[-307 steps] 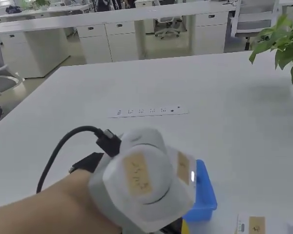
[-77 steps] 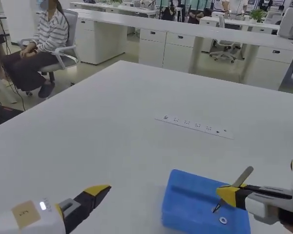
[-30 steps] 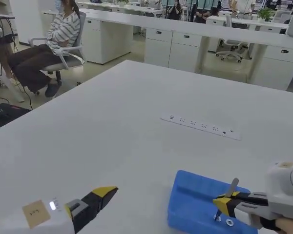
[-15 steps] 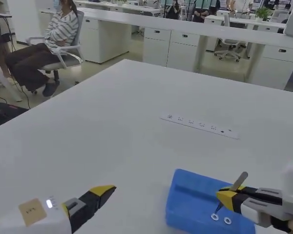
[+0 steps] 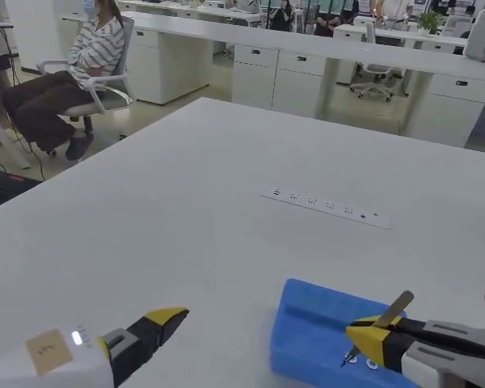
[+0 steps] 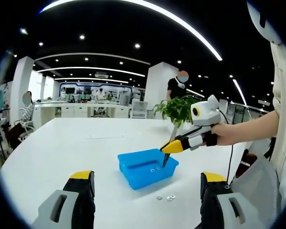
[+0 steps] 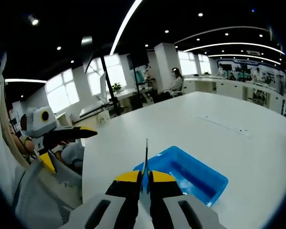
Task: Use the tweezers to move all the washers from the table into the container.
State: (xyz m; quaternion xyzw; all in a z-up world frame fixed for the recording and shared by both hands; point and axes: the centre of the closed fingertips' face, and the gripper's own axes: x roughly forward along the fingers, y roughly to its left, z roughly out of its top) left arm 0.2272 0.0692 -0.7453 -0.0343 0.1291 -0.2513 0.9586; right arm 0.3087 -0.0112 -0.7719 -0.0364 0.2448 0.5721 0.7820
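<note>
Head view is dim and flat, with only soft shadows on the white tabletop [image 5: 186,210]. Both gripper views are heavily fisheyed. Ceiling light strips [image 6: 181,28] bend into arcs and windows [image 7: 109,71] blow out.

Yellow-tipped grey left claw [image 5: 172,315] and right claw [image 5: 360,335]

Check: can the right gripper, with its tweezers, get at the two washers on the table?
Probably yes: the right gripper holds the tweezers over the blue container, and the washers lie in the open beside it.

Four washers [image 6: 158,197] — two in the one blue container [image 6: 133,175], two on the table [image 6: 62,143] — and one pair of tweezers [image 5: 397,305]
</note>
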